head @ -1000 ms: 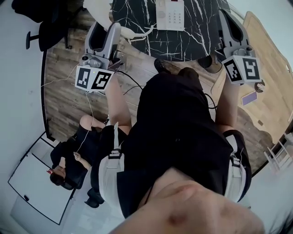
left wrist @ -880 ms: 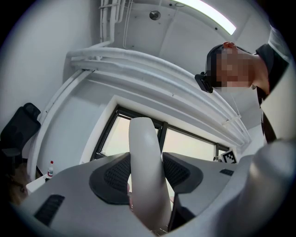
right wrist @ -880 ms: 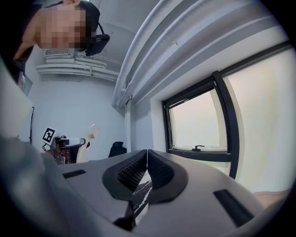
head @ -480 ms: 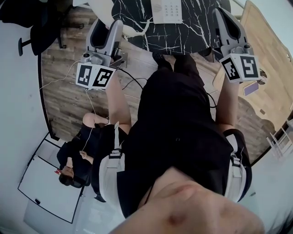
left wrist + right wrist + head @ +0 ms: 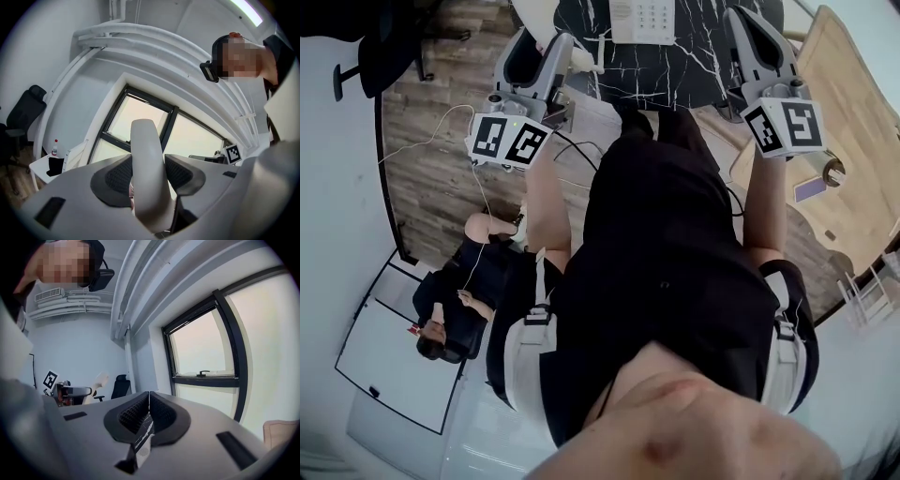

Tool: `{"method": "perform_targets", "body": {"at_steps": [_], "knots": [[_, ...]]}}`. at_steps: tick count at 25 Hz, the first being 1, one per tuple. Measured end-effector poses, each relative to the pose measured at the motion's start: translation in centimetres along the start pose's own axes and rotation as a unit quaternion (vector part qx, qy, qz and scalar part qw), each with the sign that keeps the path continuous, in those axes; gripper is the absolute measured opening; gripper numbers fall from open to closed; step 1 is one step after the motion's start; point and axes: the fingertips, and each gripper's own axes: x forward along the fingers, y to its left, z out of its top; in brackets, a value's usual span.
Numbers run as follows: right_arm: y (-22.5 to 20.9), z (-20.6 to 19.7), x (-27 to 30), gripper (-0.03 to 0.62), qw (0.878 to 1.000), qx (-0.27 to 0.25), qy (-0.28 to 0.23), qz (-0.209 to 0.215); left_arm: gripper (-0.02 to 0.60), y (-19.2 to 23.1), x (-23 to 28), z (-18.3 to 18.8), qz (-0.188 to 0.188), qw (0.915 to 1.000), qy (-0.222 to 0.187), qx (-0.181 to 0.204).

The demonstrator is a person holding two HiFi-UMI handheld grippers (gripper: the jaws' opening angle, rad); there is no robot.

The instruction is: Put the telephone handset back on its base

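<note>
In the head view the white telephone base (image 5: 644,19) with its keypad lies on the black marble table (image 5: 694,56) at the top edge. My left gripper (image 5: 537,56) is at the table's left edge, shut on the white handset (image 5: 579,62). The left gripper view shows the handset (image 5: 146,154) standing upright between the pads of the left gripper (image 5: 149,161), against a ceiling and window. My right gripper (image 5: 752,37) is over the table's right edge. In its own view the right gripper (image 5: 149,403) has its pads touching with nothing between them.
A person in dark clothes (image 5: 455,305) sits on the wooden floor at lower left beside a white table (image 5: 384,375). A light wooden tabletop (image 5: 853,141) lies at the right. A black office chair (image 5: 380,37) stands at the upper left. Thin cables (image 5: 572,155) trail from the left gripper.
My left gripper has moved right and closer to the black table with the handset in it. The right gripper has shifted a little up. The telephone base sits nearer the frame's top.
</note>
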Motion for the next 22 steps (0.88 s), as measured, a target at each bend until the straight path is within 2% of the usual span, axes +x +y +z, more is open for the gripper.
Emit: {"method": "perform_targets", "body": {"at_steps": [12, 18, 22], "knots": [[-3.8, -5.1, 3.9, 0.031, 0.998, 0.035, 0.043, 0.025, 0.228, 2.5, 5.7, -8.5, 0.040, 0.9954, 0.083, -0.024], [-5.6, -7.3, 5.7, 0.031, 0.996, 0.044, 0.070, 0.037, 0.229, 4.0, 8.4, -13.1, 0.058, 0.9898, 0.123, -0.042], [-6.6, -8.7, 6.8, 0.031, 0.994, 0.049, 0.088, 0.045, 0.229, 5.3, 9.8, -16.4, 0.075, 0.9840, 0.158, -0.037]]}}
